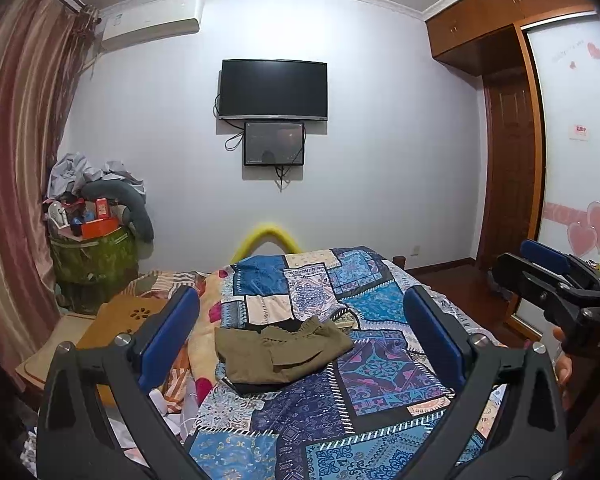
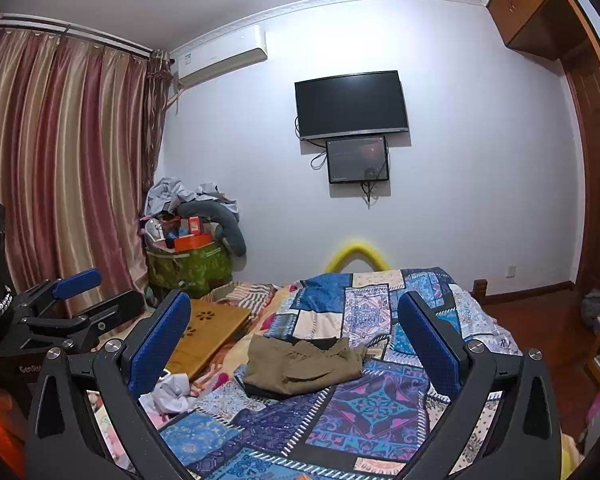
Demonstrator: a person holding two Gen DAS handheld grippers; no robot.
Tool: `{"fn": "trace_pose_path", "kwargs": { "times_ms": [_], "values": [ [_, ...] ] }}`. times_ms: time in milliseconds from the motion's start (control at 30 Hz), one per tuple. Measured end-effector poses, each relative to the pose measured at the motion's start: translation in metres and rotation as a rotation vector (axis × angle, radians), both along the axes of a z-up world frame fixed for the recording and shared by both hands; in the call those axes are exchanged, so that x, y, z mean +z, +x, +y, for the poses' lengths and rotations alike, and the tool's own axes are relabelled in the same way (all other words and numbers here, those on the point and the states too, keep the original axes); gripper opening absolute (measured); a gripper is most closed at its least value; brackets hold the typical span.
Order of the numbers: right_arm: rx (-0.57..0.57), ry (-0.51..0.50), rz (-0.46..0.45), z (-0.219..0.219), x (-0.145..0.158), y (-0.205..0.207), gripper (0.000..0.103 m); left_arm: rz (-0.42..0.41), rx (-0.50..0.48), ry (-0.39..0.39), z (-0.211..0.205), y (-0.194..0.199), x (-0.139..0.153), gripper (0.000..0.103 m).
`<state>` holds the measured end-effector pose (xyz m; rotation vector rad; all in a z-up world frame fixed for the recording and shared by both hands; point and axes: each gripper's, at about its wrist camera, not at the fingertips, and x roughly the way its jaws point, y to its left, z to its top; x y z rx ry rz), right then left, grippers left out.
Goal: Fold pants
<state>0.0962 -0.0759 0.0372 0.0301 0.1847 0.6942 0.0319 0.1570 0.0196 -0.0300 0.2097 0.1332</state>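
Note:
Olive-green pants (image 1: 284,350) lie folded in a compact pile on the blue patchwork bedspread (image 1: 380,384), with a dark garment under them. They also show in the right wrist view (image 2: 304,366). My left gripper (image 1: 300,336) is open and empty, held above the bed, short of the pants. My right gripper (image 2: 294,344) is open and empty too, also back from the pants. The right gripper shows at the right edge of the left wrist view (image 1: 548,276); the left gripper shows at the left edge of the right wrist view (image 2: 80,296).
A wooden lap desk (image 2: 208,328) lies at the bed's left side, with crumpled white cloth (image 2: 168,392) near it. A green hamper (image 2: 188,268) piled with clutter stands by the curtain. A TV (image 2: 350,104) hangs on the far wall. A wardrobe (image 1: 512,128) stands right.

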Motion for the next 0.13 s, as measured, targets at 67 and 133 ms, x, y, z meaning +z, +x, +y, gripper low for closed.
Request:
{"fn": "trace_pose_path", "kwargs": {
  "times_ms": [67,133],
  "values": [
    [-0.001,-0.001,0.000,0.0003,-0.0003,-0.0007,0.103,-0.002,0.001,-0.005,0.0003,0.0006,0.0001,0.103],
    [-0.003,0.001,0.005,-0.0001,-0.0005,0.0002,0.103,0.006,-0.007,-0.010,0.0008,0.0031,-0.0007,0.103]
  ]
}}
